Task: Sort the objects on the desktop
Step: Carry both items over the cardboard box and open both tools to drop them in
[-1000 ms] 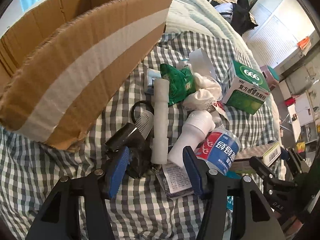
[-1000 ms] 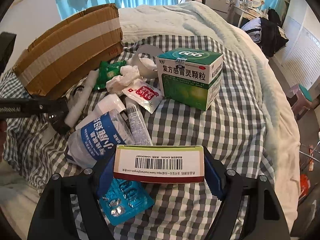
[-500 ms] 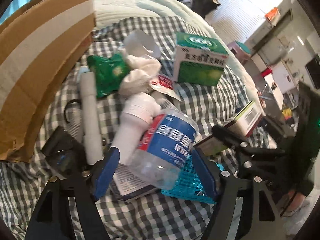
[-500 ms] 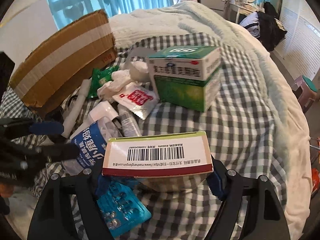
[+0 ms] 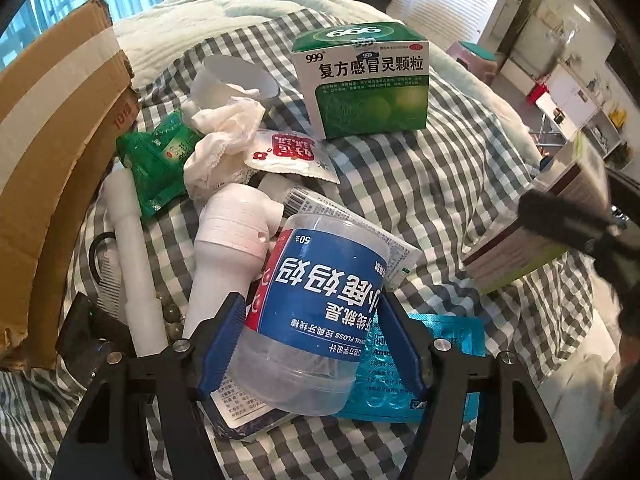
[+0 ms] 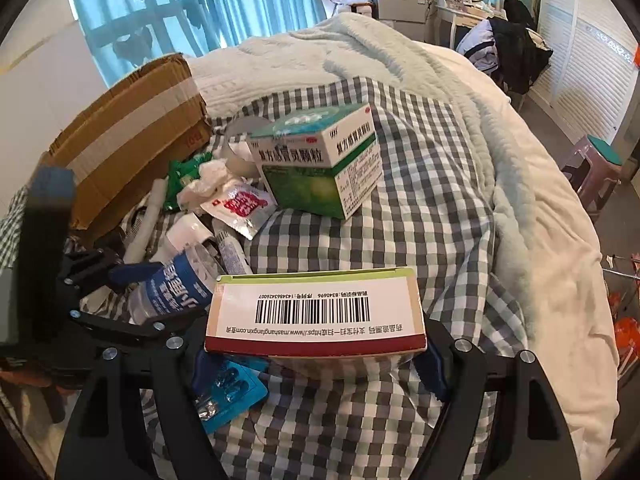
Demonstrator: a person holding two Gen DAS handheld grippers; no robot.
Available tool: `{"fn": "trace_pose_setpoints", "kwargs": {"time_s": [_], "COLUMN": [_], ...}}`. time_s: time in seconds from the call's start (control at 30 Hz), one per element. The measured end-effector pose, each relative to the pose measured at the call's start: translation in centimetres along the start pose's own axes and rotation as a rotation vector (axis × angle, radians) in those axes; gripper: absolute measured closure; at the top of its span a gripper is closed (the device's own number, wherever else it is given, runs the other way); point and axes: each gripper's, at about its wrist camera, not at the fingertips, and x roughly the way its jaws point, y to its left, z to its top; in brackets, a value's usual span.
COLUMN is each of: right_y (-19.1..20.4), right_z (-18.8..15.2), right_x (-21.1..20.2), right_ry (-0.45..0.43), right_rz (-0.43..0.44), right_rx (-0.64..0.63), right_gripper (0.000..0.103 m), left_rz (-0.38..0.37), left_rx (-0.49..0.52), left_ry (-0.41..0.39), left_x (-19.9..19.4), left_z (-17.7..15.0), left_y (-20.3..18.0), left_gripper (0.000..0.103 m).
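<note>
The floss jar [image 5: 320,300], a clear plastic tub with a blue label, lies on its side in the heap on the checked cloth [image 5: 420,184], between the blue pads of the left gripper [image 5: 312,344]. Those jaws are closing; the pads look to be touching its sides, though I can't be sure they press. The left wrist view shows what lies beside it: a white round-headed bottle [image 5: 224,256], a white tube [image 5: 132,256], a crumpled tissue [image 5: 224,136], a green sachet [image 5: 160,160] and a teal blister pack [image 5: 404,372] beneath. The right wrist view shows the barcode face of a flat carton [image 6: 316,312], clamped by its ends in the right gripper [image 6: 316,360], jaws spread wide, lifted above the cloth. Both grippers tilt steeply down. The glossy green medicine box [image 6: 320,160] sits beyond, the taped cardboard box [image 6: 132,136] to the left.
</note>
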Motion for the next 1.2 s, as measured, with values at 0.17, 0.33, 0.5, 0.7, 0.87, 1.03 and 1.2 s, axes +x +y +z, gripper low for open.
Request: {"fn": "trace_pose_setpoints", "kwargs": {"time_s": [0.17, 0.33, 0.5, 0.7, 0.87, 1.03, 1.2], "right_y": [0.7, 2.3, 4.9, 9.8, 14.5, 20.6, 25.0], "right_z": [1.1, 2.9, 5.5, 9.8, 13.7, 18.3, 21.1], "right_x": [-2.3, -4.9, -7.6, -11.5, -13.6, -12.7, -7.5], "right_ry": [-0.038, -0.066, -0.088, -0.136, -0.173, -0.190, -0.149], "right_rz": [-0.008, -0.025, -0.009, 0.022, 0.086, 0.152, 0.173], "right_rx": [-0.032, -0.097, -0.169, -0.270, -0.334, -0.377, -0.394], "right_gripper": [0.025, 0.025, 0.025, 0.025, 0.025, 0.025, 0.026], "left_rz": [-0.022, -0.004, 0.007, 0.015, 0.046, 0.094, 0.070], "left_rx": [-0.046, -0.098, -0.178, -0.290, -0.374, -0.436, -0.505], "left_ry": [0.017, -0.013, -0.109, -0.238, -0.349, -0.434, -0.406], "left_x": [-1.6, -5.1, -9.9, -16.4, -22.0, -24.7, -22.4], "left_z": [-0.5, -0.8, -0.4, 1.1, 2.8, 4.5, 4.3], "left_y": [1.2, 2.9, 5.7, 9.8, 14.1, 19.3, 23.4], "left_gripper": [0.034, 0.034, 0.034, 0.034, 0.041, 0.049, 0.049]}}
